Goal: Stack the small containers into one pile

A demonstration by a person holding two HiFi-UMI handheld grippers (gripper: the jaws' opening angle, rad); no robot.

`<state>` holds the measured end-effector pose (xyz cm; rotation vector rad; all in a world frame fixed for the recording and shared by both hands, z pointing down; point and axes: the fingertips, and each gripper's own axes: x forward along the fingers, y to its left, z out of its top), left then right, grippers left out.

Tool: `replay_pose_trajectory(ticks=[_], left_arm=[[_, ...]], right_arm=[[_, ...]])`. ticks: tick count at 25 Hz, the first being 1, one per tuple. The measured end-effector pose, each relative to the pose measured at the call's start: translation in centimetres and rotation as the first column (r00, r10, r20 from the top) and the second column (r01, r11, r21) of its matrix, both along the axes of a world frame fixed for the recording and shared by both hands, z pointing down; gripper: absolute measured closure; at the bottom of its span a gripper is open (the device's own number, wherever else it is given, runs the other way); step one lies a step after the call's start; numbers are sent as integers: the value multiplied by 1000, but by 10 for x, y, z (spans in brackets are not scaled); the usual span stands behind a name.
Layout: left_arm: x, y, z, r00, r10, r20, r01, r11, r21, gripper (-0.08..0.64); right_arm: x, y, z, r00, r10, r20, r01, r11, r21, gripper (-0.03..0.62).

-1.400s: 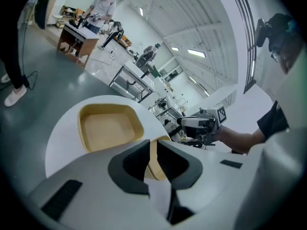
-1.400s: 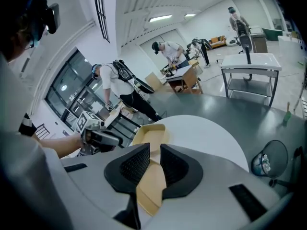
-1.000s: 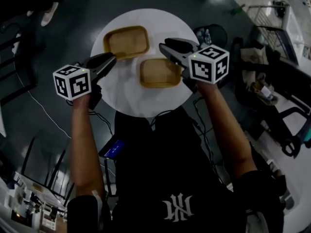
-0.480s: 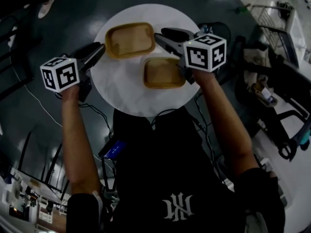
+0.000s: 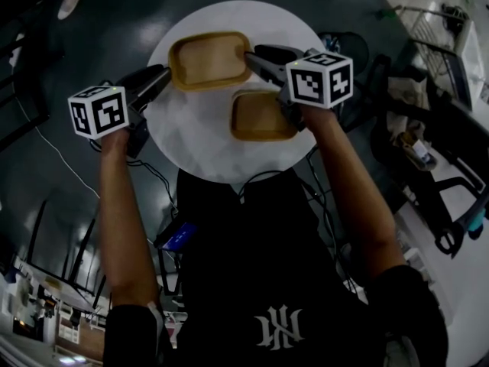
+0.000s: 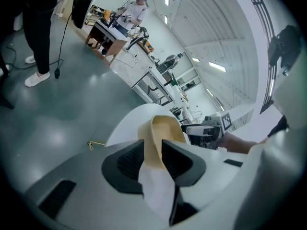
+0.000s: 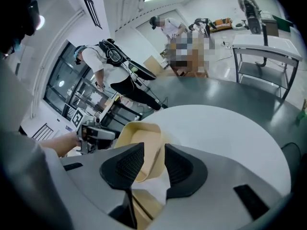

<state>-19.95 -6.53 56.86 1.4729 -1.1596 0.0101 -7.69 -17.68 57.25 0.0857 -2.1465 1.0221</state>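
Observation:
Two shallow tan containers lie on a round white table. The far container lies crosswise and the near container sits to its right, closer to me. My right gripper is at the far container's right end. In the right gripper view the jaws stand apart around that container's rim, and the pads do not press it. My left gripper hovers at the table's left edge, just short of the container's left end. Its jaws are apart, with the container showing beyond them.
The table stands on a dark floor with cables and chairs around it. A blue device lies below the table's near edge. Workbenches and people stand further off.
My right gripper has moved from the near container's far corner up to the far container's right end. The left gripper swung out to the left and sits at the table's edge.

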Motion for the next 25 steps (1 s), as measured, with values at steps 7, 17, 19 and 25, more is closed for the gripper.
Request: replay_pose_trajectory(ticks=[7,17,19,25], left_arm=[[10,-5,8,1000,4,-24,-4,1000,-15,456],[15,-11,8,999,10,-35,-10,1000,-18,472],[15,-12,8,999,11,-37,-12,1000,-21,476],[17,-15,0,1000,9,-23,-9,1000,-14,477]], right_arm=[[3,5,11,1000,2,-18,-3,999,-37,445],[1,8,12,1000,0,-21,-1,999,-45,500],[0,8,12,1000,9,-22,-10,999,-48,503],[2,4,6,999,37,-21,-37,999,-36,514]])
